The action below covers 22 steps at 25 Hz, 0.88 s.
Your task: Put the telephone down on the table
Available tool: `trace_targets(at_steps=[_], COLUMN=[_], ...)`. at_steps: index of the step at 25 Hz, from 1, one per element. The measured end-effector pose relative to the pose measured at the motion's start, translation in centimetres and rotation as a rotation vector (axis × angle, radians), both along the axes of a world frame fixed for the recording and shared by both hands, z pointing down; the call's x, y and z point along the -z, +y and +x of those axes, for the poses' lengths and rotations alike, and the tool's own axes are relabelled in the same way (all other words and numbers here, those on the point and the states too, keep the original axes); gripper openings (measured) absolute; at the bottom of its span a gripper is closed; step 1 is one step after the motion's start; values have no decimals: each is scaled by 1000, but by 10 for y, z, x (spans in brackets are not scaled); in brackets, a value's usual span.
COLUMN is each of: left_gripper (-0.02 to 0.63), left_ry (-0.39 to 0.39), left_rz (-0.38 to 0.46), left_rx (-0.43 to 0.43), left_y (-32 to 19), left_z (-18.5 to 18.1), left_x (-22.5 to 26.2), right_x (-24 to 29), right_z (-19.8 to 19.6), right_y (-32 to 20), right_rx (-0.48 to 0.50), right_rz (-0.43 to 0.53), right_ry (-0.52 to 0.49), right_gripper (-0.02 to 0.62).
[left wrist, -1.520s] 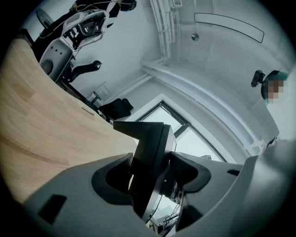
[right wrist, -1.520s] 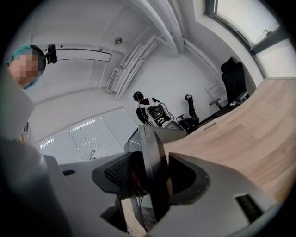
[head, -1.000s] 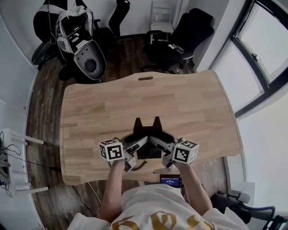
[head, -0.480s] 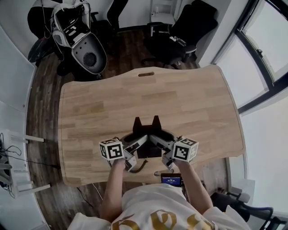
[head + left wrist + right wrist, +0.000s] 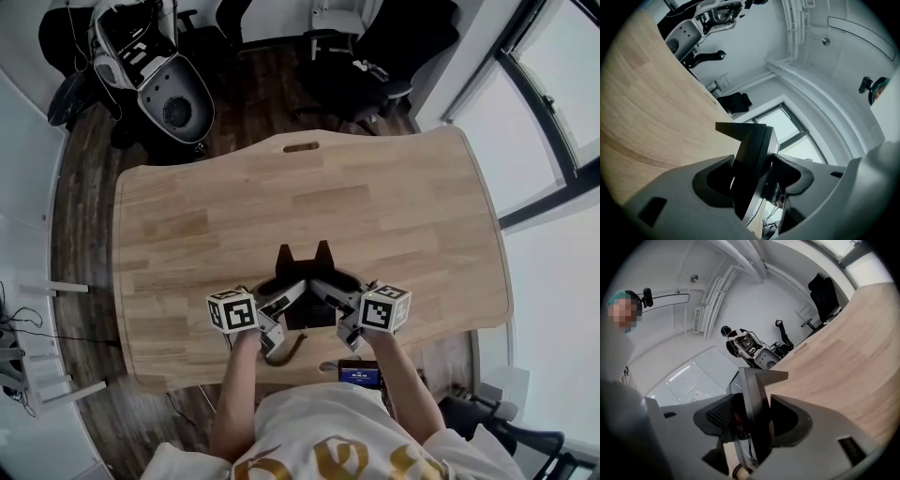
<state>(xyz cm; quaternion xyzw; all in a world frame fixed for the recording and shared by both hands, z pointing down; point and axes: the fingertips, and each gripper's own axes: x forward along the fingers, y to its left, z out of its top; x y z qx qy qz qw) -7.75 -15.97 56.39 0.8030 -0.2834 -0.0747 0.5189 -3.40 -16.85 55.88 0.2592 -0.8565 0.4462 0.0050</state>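
My left gripper [image 5: 284, 300] and right gripper [image 5: 330, 295] both clamp the black telephone [image 5: 305, 261], jaws wide, over the wooden table [image 5: 394, 206]; office chairs [image 5: 375, 70] beyond.

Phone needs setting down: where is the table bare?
The table is bare from the telephone to the slot at its far edge and to both sides. Crowded only at the near edge, where the left gripper and right gripper clamp it.

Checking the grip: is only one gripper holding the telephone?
No, the left gripper and the right gripper each clamp the telephone from its own side.
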Motion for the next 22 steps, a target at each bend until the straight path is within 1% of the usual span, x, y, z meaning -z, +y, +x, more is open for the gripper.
trace_targets(at_steps=[11, 22], left_gripper=[239, 239], left_ry=[6, 19], left_rz=[-77, -106], left_rx=[8, 16], left_y=[-21, -35], left_z=[0, 0], left_x=[-36, -54], right_x=[-36, -52], right_z=[0, 1], right_y=[-22, -37], right_rx=[3, 20], right_rz=[-78, -99], right_ry=[4, 15], right_gripper=[239, 239])
